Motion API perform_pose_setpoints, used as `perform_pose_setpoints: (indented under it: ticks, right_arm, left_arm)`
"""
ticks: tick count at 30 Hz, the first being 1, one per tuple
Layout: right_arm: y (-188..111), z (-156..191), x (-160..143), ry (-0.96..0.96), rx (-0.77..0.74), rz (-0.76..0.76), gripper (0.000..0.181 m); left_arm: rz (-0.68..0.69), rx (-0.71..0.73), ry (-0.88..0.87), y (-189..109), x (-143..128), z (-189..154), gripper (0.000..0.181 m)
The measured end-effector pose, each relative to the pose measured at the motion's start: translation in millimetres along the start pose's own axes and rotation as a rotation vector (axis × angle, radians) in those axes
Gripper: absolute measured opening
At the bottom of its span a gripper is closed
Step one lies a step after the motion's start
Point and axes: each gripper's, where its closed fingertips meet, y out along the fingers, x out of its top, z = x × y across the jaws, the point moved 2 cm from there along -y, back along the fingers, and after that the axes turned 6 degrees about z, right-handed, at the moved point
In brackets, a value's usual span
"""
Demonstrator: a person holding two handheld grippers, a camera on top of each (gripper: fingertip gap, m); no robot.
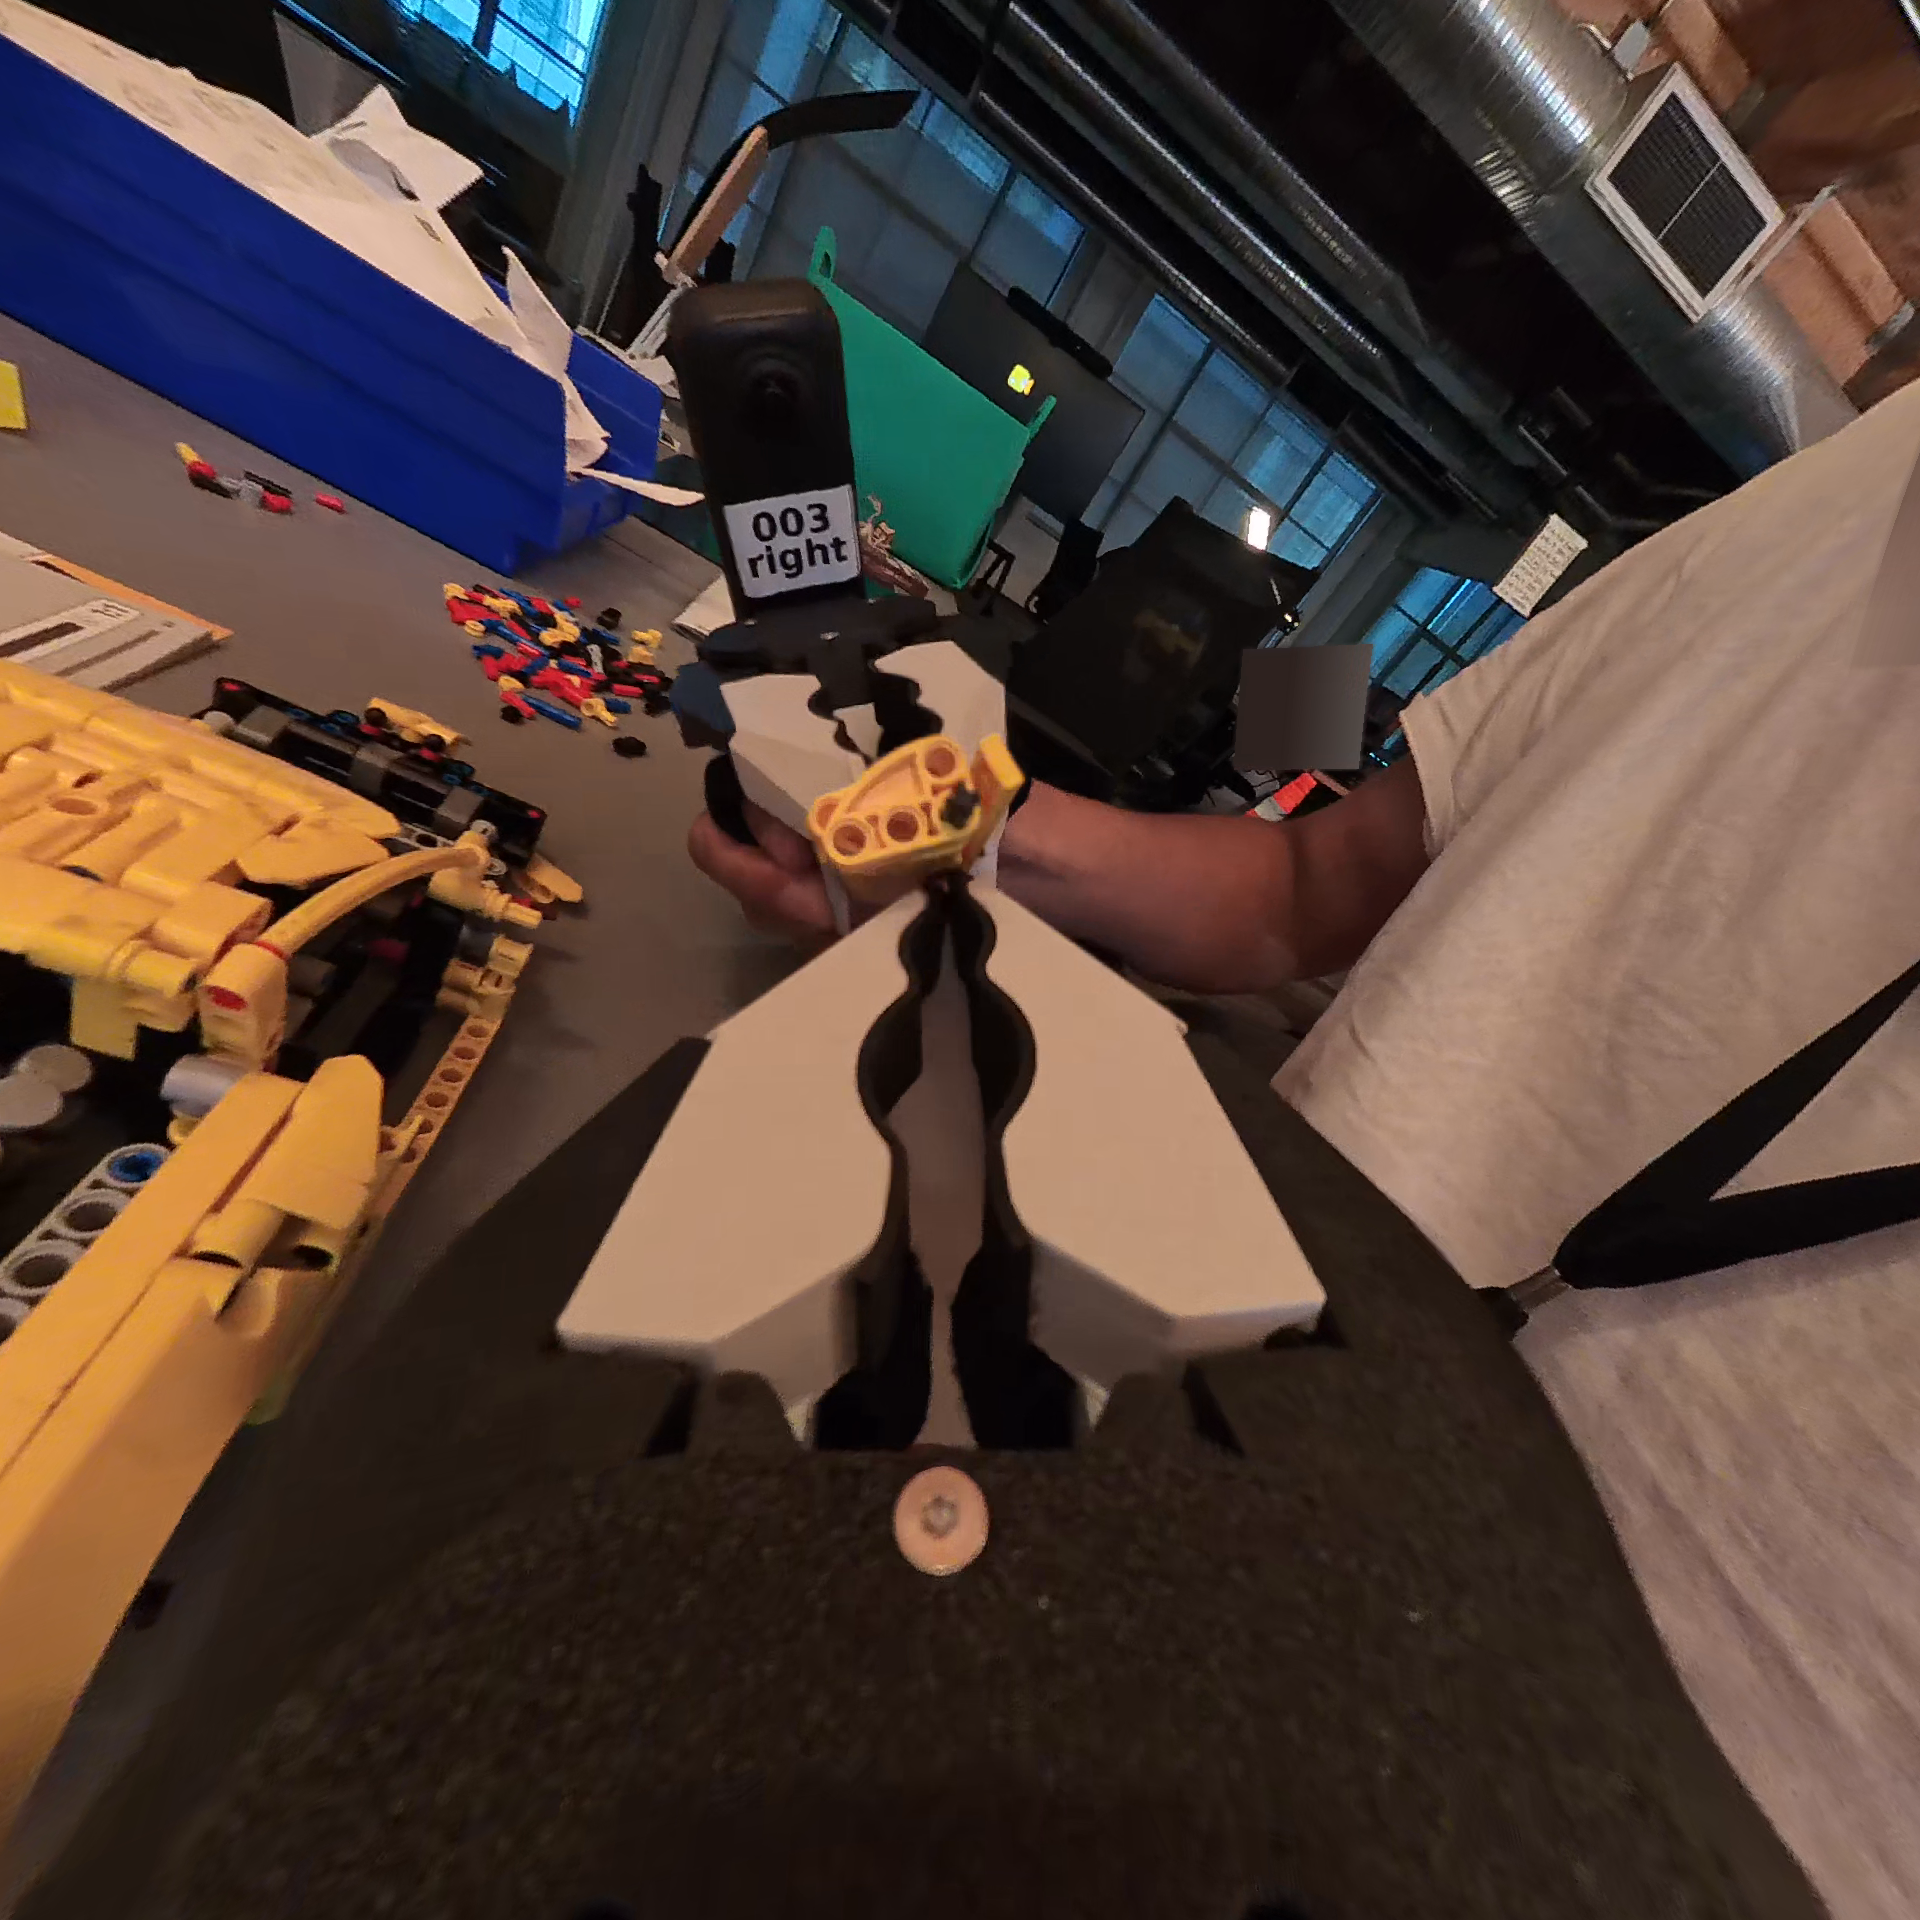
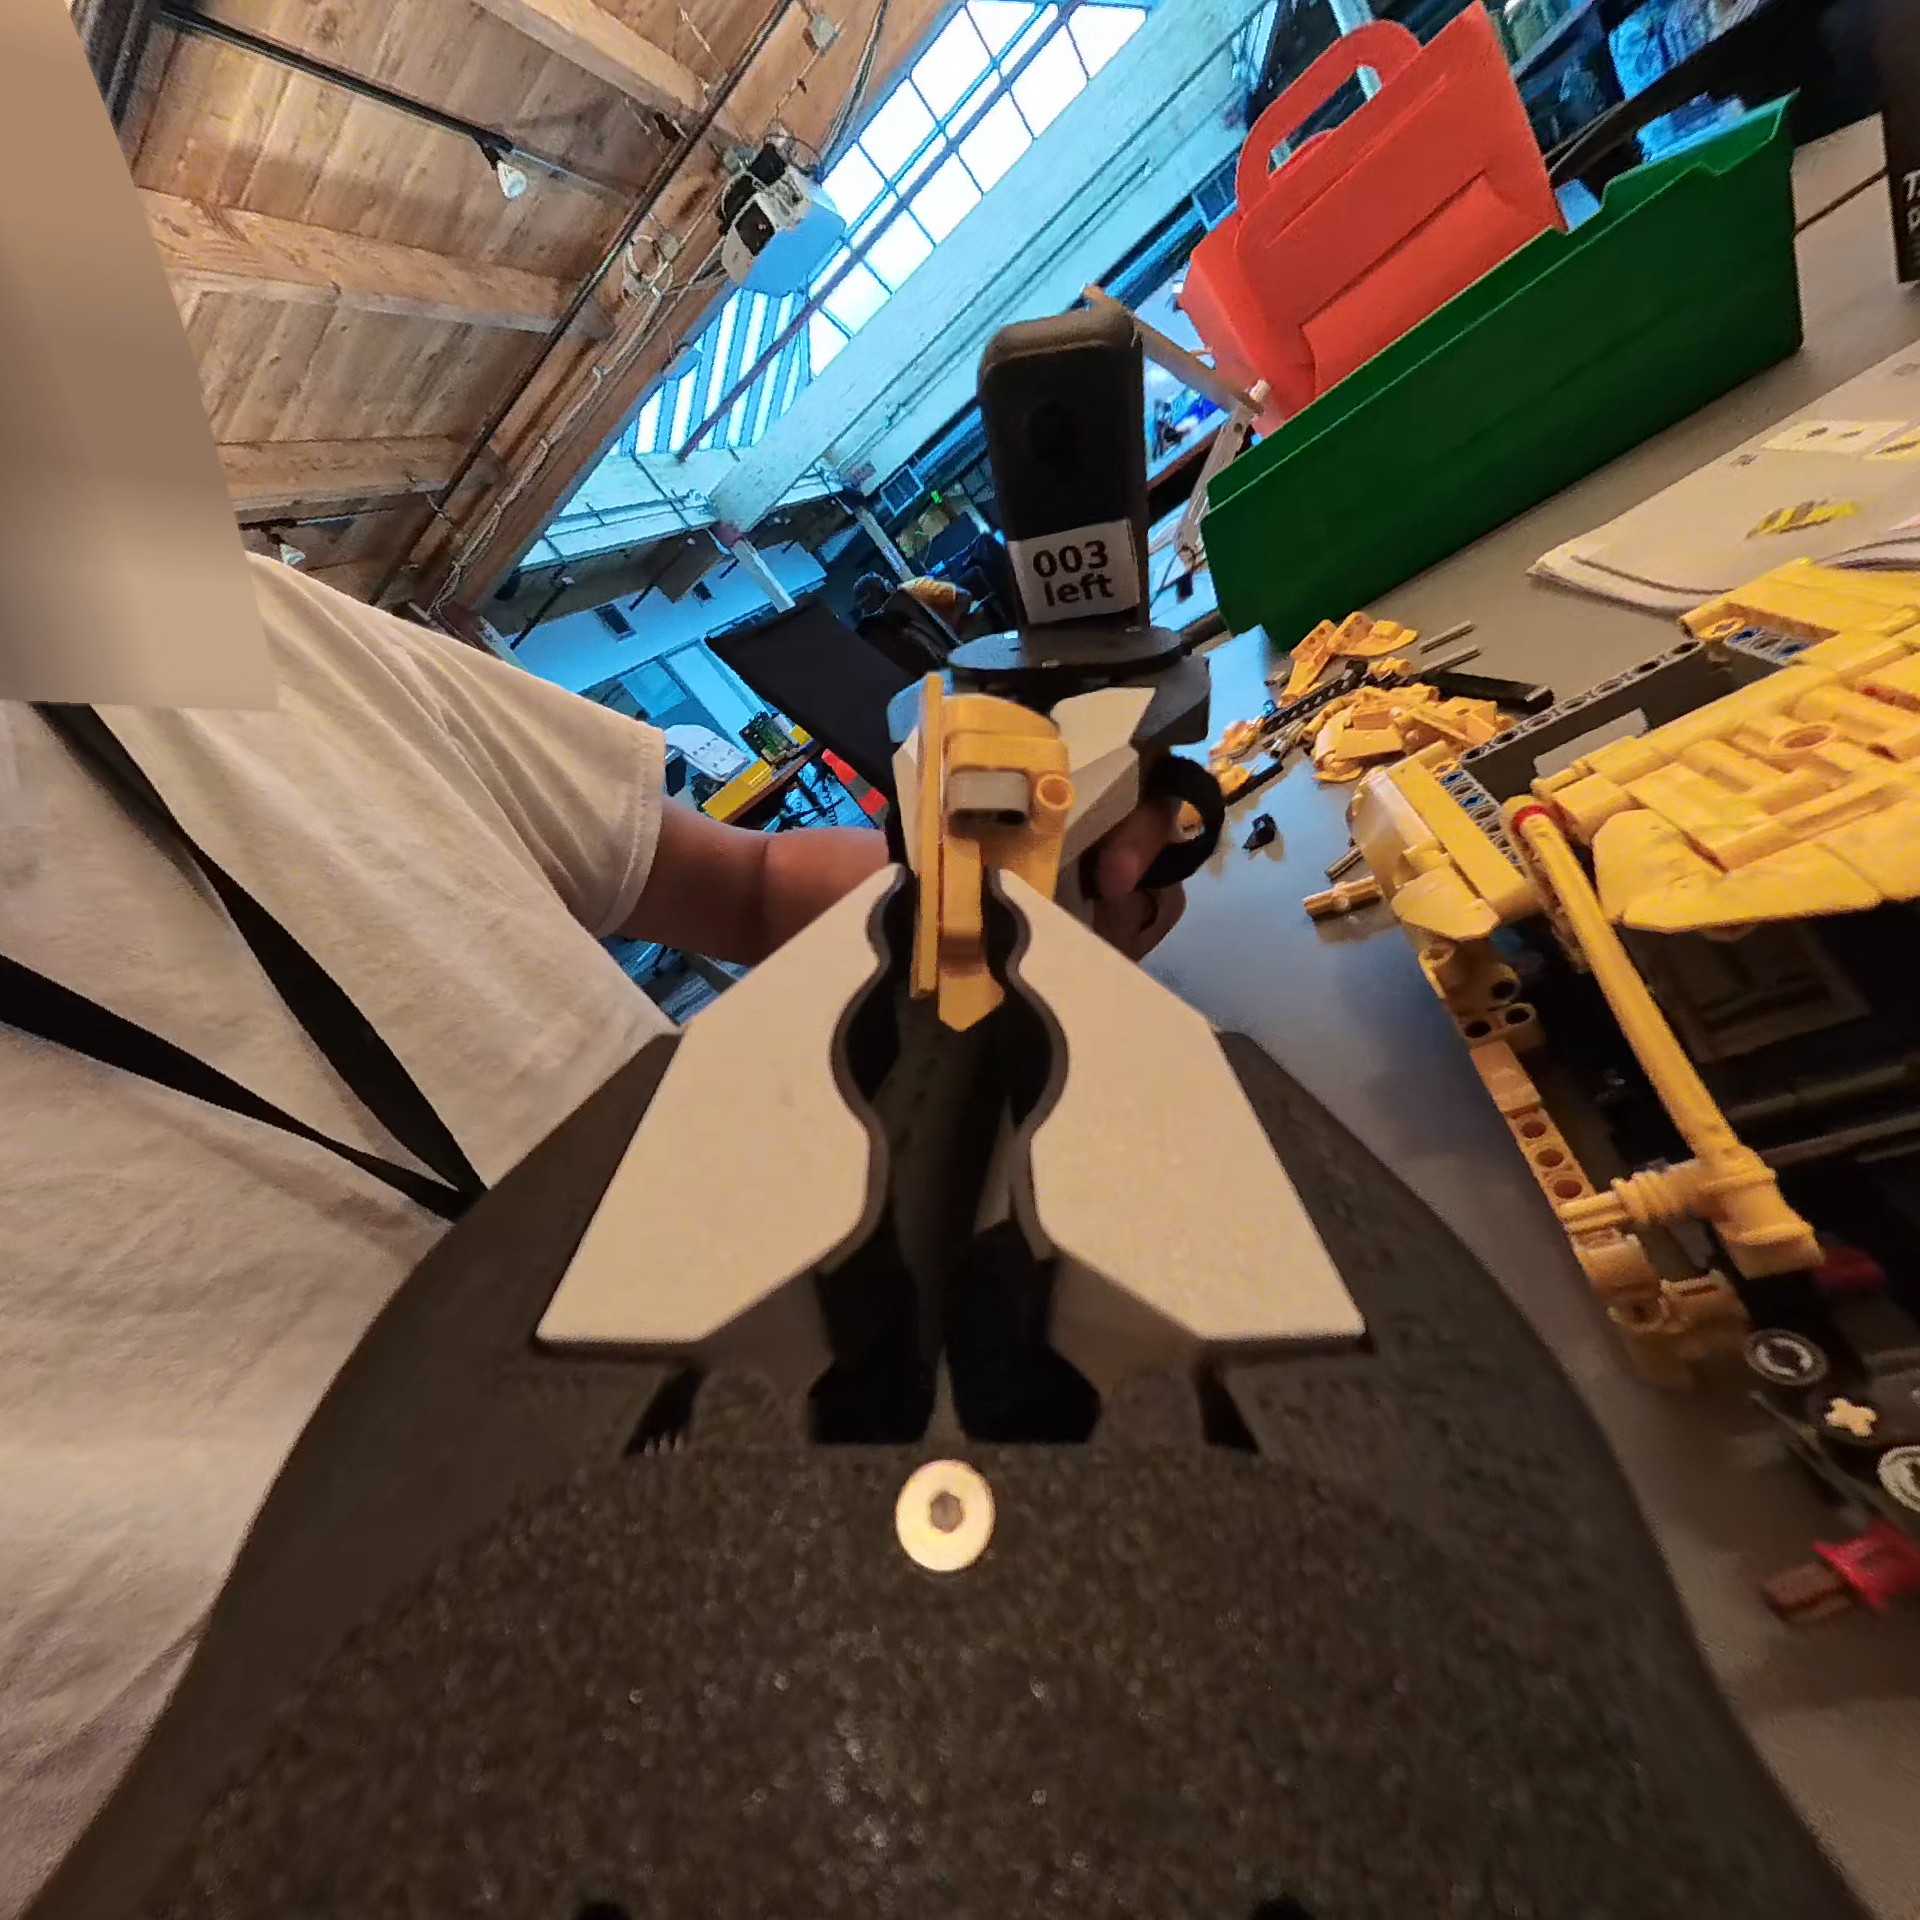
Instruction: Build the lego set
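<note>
A small yellow Lego sub-assembly (image 1: pixel 906 816) with round holes and a black pin is held in the air between my two grippers. In the right wrist view it (image 2: pixel 977 831) shows a grey brick on its side. My left gripper (image 1: pixel 948 891) is shut on its lower edge. My right gripper (image 2: pixel 954 940) is shut on its long yellow panel. The grippers point at each other, tips almost touching. The large yellow and black Lego model (image 1: pixel 156 935) lies on the table to the left, and shows in the right wrist view (image 2: pixel 1714 831) on the right.
A pile of small red, blue and yellow parts (image 1: pixel 551 655) lies beyond the model, beside a blue bin (image 1: pixel 312 343). Loose yellow panels (image 2: pixel 1371 707), a booklet (image 2: pixel 1714 520), a green bin (image 2: pixel 1507 436) and an orange carrier (image 2: pixel 1371 208) lie farther off. A person in a white shirt (image 1: pixel 1662 935) stands close. Less than 4 cm separates the two grippers' tips.
</note>
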Motion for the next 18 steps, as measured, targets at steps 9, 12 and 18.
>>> perform_pose_setpoints:
  ticks: [9,12,18]
  right_arm:
    - [1,11,14,0.363,0.326,-0.168,0.01]
    - [10,17,17,0.393,0.398,-0.185,0.01]
    - [14,17,19,0.415,0.43,-0.197,0.01]
  left_arm:
    - [-0.127,0.039,0.068,-17,23,-2,0.031]
    - [-0.139,0.029,0.089,-17,24,-6,0.03]
    - [-0.158,-0.037,0.036,-19,26,-10,0.02]
